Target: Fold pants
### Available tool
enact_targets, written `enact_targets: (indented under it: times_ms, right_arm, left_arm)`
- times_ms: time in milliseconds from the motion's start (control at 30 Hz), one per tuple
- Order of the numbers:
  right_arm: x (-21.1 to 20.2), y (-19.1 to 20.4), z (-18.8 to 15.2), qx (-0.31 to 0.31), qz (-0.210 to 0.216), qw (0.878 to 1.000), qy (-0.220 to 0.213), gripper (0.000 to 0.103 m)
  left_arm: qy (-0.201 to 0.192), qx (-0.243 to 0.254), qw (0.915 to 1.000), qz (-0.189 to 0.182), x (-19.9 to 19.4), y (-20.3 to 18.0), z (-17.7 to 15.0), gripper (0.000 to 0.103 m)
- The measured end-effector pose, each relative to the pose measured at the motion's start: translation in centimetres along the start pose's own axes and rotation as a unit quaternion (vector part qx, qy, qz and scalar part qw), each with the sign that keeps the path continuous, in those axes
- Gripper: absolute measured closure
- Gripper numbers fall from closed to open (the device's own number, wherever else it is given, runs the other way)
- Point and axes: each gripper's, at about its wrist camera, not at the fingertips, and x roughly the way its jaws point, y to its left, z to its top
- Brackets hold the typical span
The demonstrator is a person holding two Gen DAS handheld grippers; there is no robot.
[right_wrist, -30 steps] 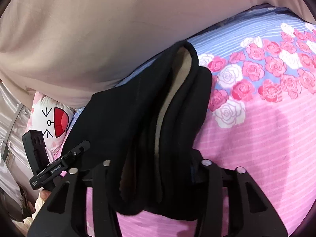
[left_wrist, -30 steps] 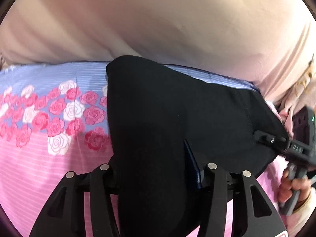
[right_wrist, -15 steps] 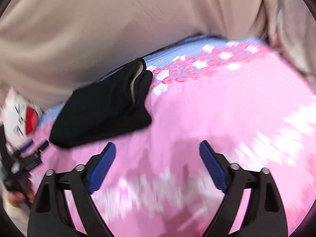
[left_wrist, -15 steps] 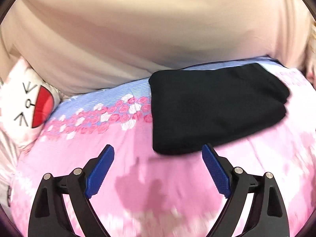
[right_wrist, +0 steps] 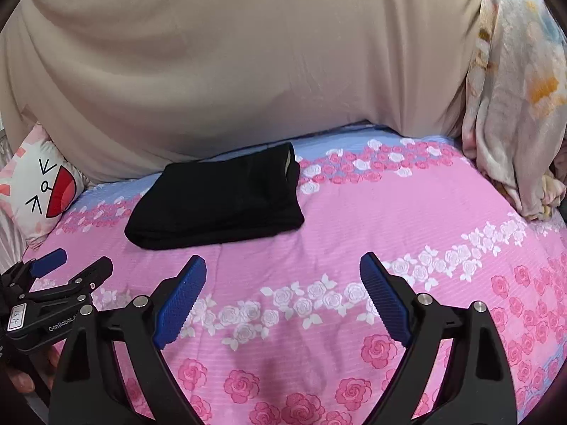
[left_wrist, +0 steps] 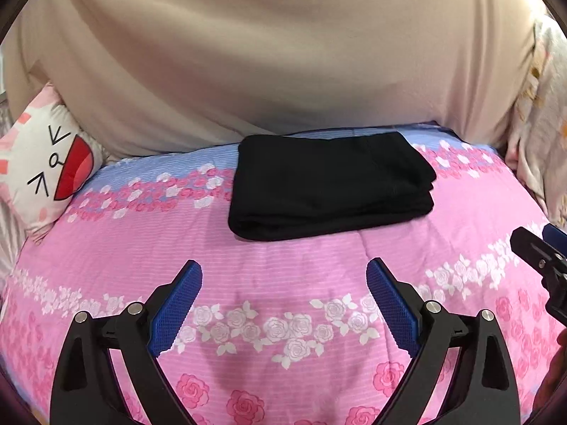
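Pink rose-print bedspread, beige fabric behind

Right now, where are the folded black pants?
The folded black pants lie on the pink floral bedspread near the beige backrest, right of the cat cushion.

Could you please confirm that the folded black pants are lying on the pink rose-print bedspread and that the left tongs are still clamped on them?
Not quite: the folded black pants do lie on the pink rose-print bedspread, but the left tongs have just opened and hold nothing, as the left wrist view shows.

Black pants – pink rose-print bedspread, blue band – beige headboard.
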Motion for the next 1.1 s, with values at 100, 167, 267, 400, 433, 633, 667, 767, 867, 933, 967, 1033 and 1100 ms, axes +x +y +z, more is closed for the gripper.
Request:
enact_targets:
  times_ms: [100,167,267,400,433,633,667,767,867,933,967,1033,1100]
  right_arm:
    - [-0.2,1.0,0.3,-0.012,-0.002,1.0,-0.009,0.016]
    - [-0.2,1.7,0.5,-0.022,-0.011,1.0,-0.015,0.016]
    - [0.0,2.5,0.5,-0.026,-0.007,1.0,-0.015,0.016]
    - [0.4,3.0,0.4,-0.028,-0.007,1.0,-0.01,0.016]
    - [0.5,3.1,0.4,-0.029,-0.007,1.0,-0.01,0.016]
    - [0.8,3.4,0.3,-0.027,-0.006,1.0,-0.006,0.016]
    - [0.8,3.4,0.3,-0.027,-0.006,1.0,-0.006,0.016]
    - [0.9,3.6,0.3,-0.028,-0.005,1.0,-0.006,0.016]
    - [1.0,3.7,0.2,-0.031,-0.005,1.0,-0.004,0.016]
    - [1.1,3.7,0.2,-0.031,-0.004,1.0,-0.003,0.016]
    - [1.1,3.7,0.2,-0.031,-0.004,1.0,-0.003,0.016]
    - [1.1,3.8,0.1,-0.031,-0.003,1.0,-0.003,0.016]
    - [1.1,3.8,0.1,-0.031,-0.002,0.999,-0.002,0.016]
  left_arm:
    - [-0.005,-0.008,0.9999,-0.004,-0.4,0.2,0.3,0.011]
    - [-0.008,-0.006,0.9999,-0.001,-0.4,0.2,0.5,0.011]
    - [-0.009,-0.006,0.9999,0.001,-0.3,0.2,0.4,0.011]
    - [-0.007,-0.007,0.9999,0.004,-0.1,0.3,0.4,0.011]
    - [-0.007,-0.006,0.9999,0.006,0.0,0.4,0.4,0.011]
    - [-0.008,-0.006,0.9999,0.012,0.1,0.7,0.3,0.011]
    - [-0.008,-0.006,0.9999,0.014,0.1,0.7,0.3,0.011]
    - [-0.007,-0.009,0.9998,0.013,0.2,0.8,0.3,0.011]
    - [-0.006,-0.011,0.9998,0.013,0.3,1.0,0.2,0.011]
    - [-0.005,-0.011,0.9998,0.013,0.3,1.1,0.2,0.011]
    - [-0.005,-0.011,0.9999,0.012,0.3,1.1,0.2,0.011]
    - [-0.005,-0.011,0.9998,0.013,0.3,1.1,0.2,0.011]
    - [-0.005,-0.011,0.9998,0.014,0.4,1.1,0.2,0.011]
